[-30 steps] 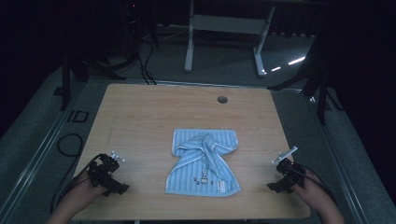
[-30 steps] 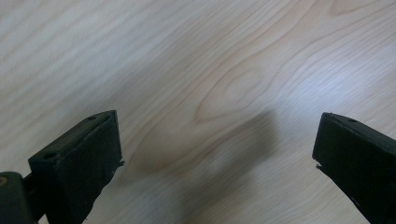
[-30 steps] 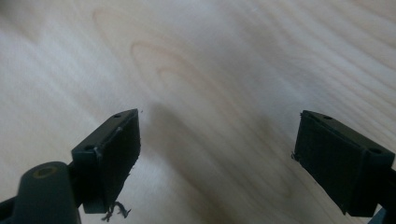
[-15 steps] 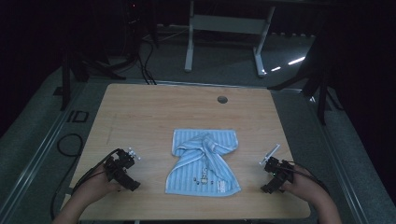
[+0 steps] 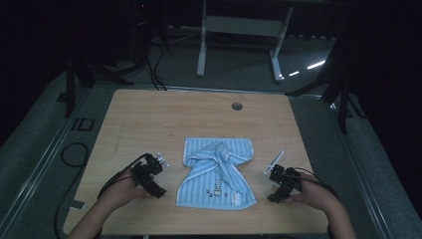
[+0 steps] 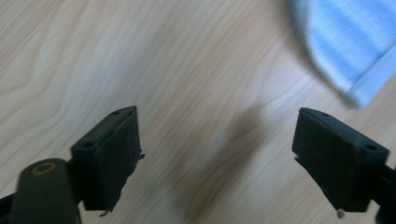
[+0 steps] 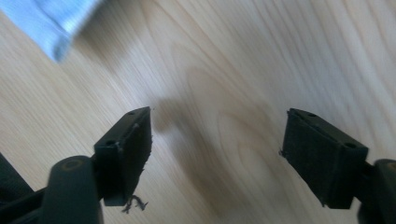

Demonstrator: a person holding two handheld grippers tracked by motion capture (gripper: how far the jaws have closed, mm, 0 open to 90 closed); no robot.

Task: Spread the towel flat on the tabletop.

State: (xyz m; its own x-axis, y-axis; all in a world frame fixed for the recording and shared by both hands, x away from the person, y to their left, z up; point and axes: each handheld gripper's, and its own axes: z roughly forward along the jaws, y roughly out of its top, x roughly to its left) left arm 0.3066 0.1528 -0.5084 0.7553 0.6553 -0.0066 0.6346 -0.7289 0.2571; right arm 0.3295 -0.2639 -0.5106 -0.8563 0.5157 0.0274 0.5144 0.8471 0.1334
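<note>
Towel (image 5: 217, 174), light blue w/ stripes, lies crumpled on the near-centre of a pale wood table (image 5: 149, 119). Left gripper (image 5: 155, 167) and right gripper (image 5: 275, 169) are on each side of it, not touching, jaws wide apart, empty. Room is dark; grey floor, white table frame (image 5: 239, 25) behind

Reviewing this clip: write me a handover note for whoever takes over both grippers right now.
Left gripper: jaws wide open, empty, over bare wood just left of the towel.
Right gripper: jaws wide open, empty, over bare wood just right of the towel.
Towel: light blue, striped, lying rumpled in the near middle of the table, with a bunched ridge running across it; one corner shows at the edge of each gripper view.
Done: nothing gripped; both grippers flank the towel.
Left: probably close in on the towel's near corners or edges, one per gripper, then handle it.
</note>
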